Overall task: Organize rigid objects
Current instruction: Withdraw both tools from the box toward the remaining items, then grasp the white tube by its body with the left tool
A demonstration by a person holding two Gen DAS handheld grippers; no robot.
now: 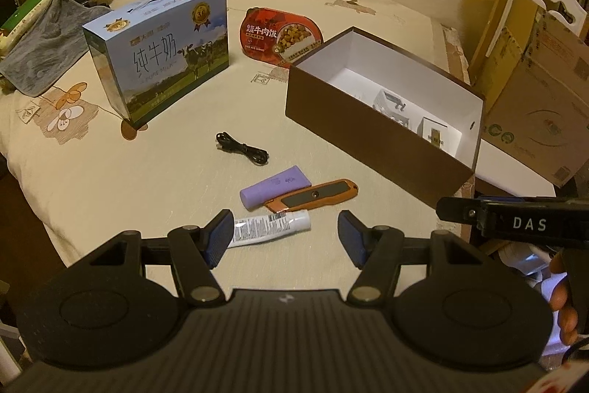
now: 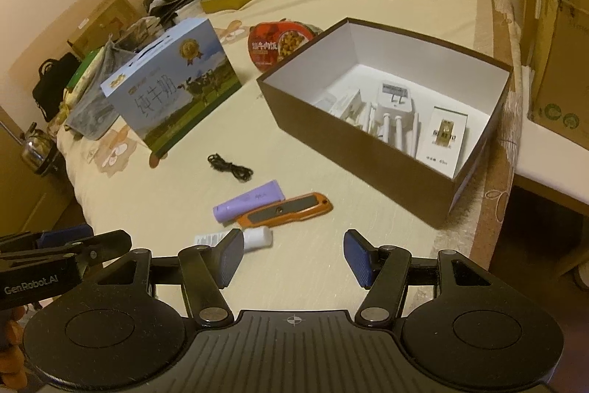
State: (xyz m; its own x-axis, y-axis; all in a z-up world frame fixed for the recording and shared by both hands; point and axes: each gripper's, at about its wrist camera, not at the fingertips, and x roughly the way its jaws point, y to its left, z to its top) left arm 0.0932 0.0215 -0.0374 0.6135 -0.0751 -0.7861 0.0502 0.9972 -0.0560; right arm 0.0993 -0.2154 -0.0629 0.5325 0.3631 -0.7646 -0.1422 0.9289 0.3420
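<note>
Leftmost, a blue milk carton (image 1: 158, 50) stands upright on the cream bedsheet (image 1: 110, 164), a grey cloth (image 1: 48, 43) beyond it toward the bed's left edge. Bare sheet lies between carton and a coiled black cable (image 1: 241, 148). Right of the cable: purple tube (image 1: 274, 186), orange utility knife (image 1: 311, 196) touching it, white tube (image 1: 270, 227) just below both. Left gripper (image 1: 285, 238) hovers over the white tube, jaws spread, holding nothing. Right gripper (image 2: 292, 255) hangs beside it, jaws likewise apart and empty. Farther right, an open brown box (image 2: 353, 135) sits near the bed's right edge, holding a white router (image 2: 394, 109) and small white packages (image 2: 447, 131). Behind, a red beef-rice bowl (image 1: 281, 37).
</note>
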